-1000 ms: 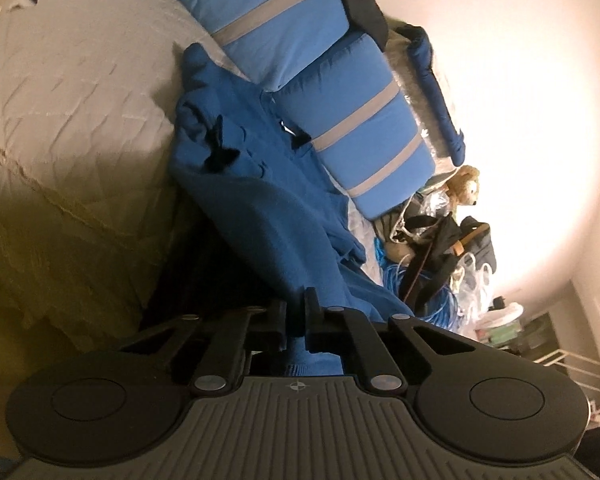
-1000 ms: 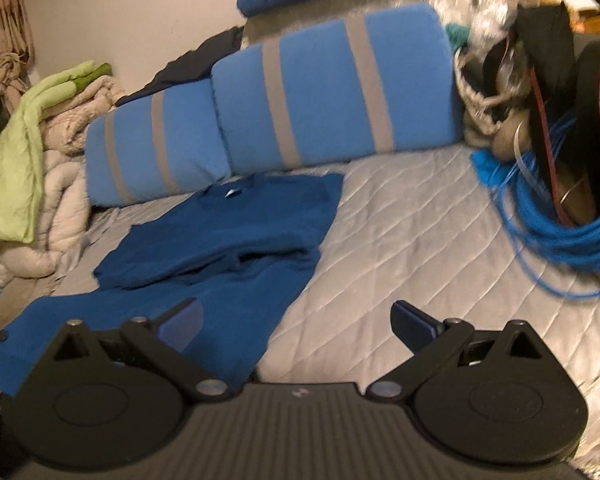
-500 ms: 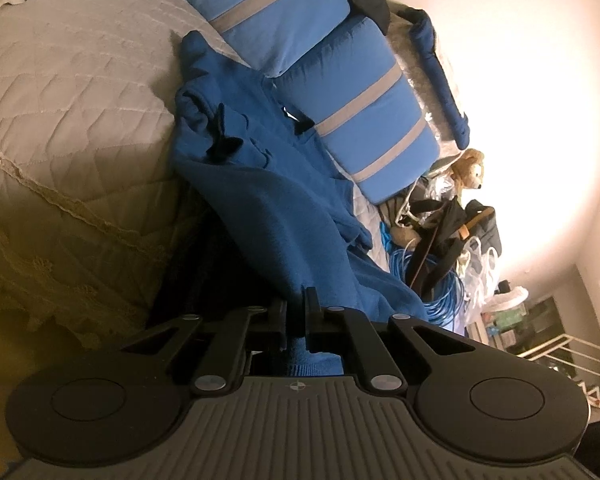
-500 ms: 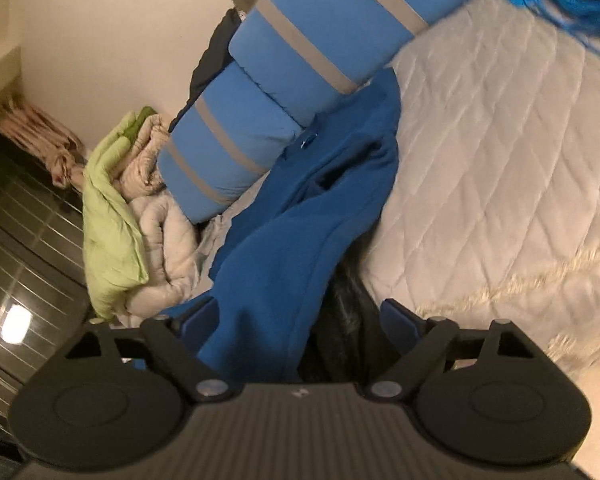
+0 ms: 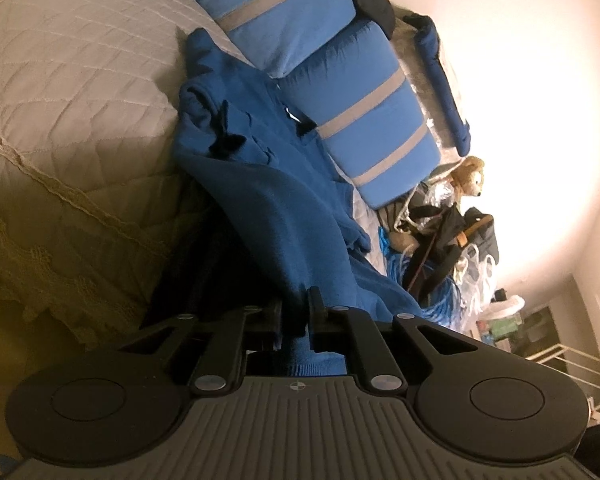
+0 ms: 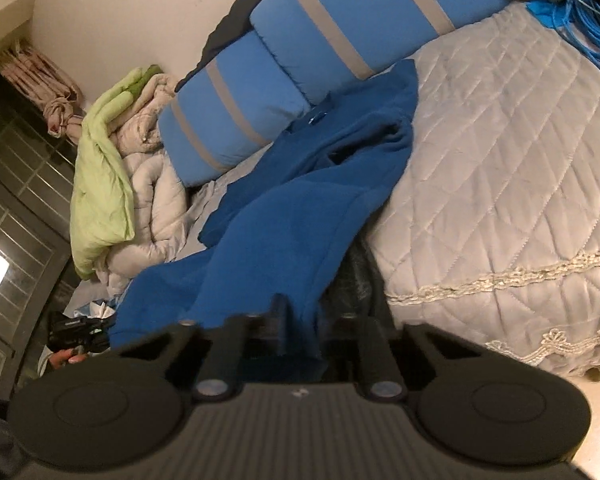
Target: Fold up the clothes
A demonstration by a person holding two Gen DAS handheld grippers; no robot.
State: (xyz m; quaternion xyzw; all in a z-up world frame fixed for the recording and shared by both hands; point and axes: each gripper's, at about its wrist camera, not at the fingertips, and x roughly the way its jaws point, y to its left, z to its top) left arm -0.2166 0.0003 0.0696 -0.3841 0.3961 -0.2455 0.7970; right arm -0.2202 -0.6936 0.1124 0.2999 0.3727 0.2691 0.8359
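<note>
A blue sweater [image 5: 276,200] lies on the quilted bed [image 5: 80,80], its lower part pulled off the bed's edge toward me. My left gripper [image 5: 296,304] is shut on one part of the hem, with cloth bunched between its fingers. In the right wrist view the same sweater [image 6: 300,208] runs from the pillows down to my right gripper [image 6: 304,316]. That gripper's jaws are closing onto the hem beside the bed's edge, and the pads press on the fabric. A hand with a black device [image 6: 78,330] shows at the sweater's far corner.
Two blue pillows with grey stripes [image 6: 300,80] line the wall behind the sweater. A green and beige blanket pile [image 6: 112,184] sits at one end of the bed. A blue cable coil [image 6: 580,28], bags and a plush bear [image 5: 466,178] crowd the other end.
My right gripper sank to the bed's edge, rolled, and went from wide open to shut on the sweater's hem. The left gripper kept its hold and place.
</note>
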